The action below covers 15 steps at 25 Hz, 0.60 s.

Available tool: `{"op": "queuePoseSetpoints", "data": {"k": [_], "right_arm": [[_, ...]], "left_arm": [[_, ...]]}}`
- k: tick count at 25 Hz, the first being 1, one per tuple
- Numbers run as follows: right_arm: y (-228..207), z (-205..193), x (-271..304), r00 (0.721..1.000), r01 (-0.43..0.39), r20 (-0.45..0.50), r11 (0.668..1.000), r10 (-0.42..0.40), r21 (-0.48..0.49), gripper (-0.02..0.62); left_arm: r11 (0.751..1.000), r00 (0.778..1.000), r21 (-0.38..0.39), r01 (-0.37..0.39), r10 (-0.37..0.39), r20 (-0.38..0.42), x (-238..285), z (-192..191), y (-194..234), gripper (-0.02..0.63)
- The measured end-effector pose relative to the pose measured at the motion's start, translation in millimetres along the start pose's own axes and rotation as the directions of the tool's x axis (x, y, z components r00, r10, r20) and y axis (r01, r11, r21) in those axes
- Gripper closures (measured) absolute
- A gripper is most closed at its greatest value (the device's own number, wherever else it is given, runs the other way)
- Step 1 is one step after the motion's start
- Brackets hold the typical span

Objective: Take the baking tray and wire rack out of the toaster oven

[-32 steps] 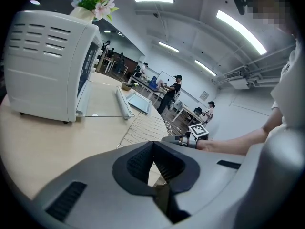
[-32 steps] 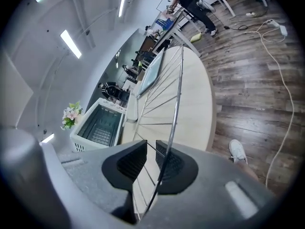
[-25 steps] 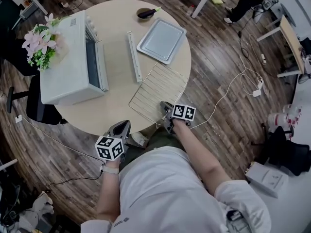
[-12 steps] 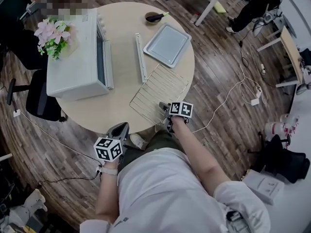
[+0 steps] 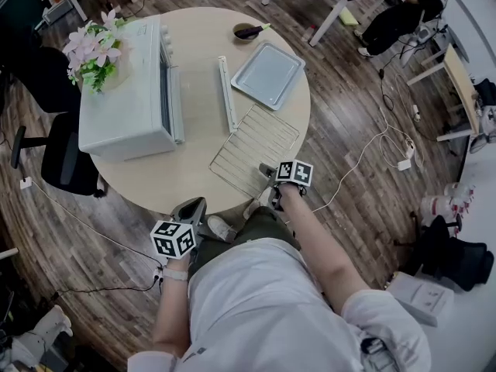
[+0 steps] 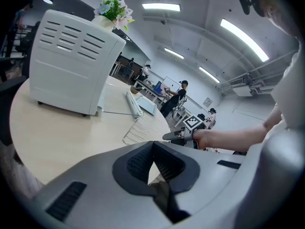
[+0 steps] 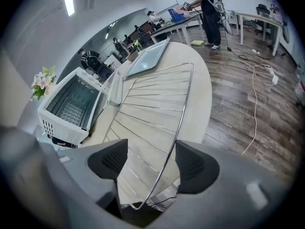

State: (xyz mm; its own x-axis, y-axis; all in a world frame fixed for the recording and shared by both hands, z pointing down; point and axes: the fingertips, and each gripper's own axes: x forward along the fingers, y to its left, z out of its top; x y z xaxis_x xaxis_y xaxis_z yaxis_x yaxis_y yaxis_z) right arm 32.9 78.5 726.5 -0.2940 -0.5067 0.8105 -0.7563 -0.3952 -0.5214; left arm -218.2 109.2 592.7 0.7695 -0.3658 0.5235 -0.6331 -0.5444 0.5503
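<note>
Right gripper (image 7: 150,163), jaws just opened wide, straddles the near rim of the wire rack (image 5: 254,149) lying on the round table (image 5: 198,37), without pinching it. Baking tray (image 5: 268,74) lies beyond, outside the toaster oven (image 5: 124,87). Left gripper (image 6: 153,163) is pressed together, empty.

- Your right gripper (image 5: 270,178), whose jaws have just been opening with one wire between them, hides the near corner of the wire rack (image 5: 254,147) in the head view.
- In the left gripper view you see the toaster oven (image 6: 71,61) only from its vented side; its opening is hidden.
- What lies in the small bowl (image 5: 246,31) is too small to tell.
</note>
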Motion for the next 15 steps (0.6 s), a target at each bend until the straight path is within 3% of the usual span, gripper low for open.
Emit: {"op": "queuePoseSetpoints", "data": {"k": [7,15], "right_arm": [[-7.4,5.1,-17.6,0.999,-0.037,0.03,0.999,0.037,-0.003,0.293],[11.4,28.8,-63.2,0.975,-0.204,0.077,0.976,0.21,-0.081,0.295]], "left_arm": [[0.999,1.0,0.03,0.021,-0.021,0.003,13.5,13.2,-14.3,0.606],[0.994,0.998,0.085,0.065,-0.066,0.008,43.8,43.2,-55.4,0.606]]}}
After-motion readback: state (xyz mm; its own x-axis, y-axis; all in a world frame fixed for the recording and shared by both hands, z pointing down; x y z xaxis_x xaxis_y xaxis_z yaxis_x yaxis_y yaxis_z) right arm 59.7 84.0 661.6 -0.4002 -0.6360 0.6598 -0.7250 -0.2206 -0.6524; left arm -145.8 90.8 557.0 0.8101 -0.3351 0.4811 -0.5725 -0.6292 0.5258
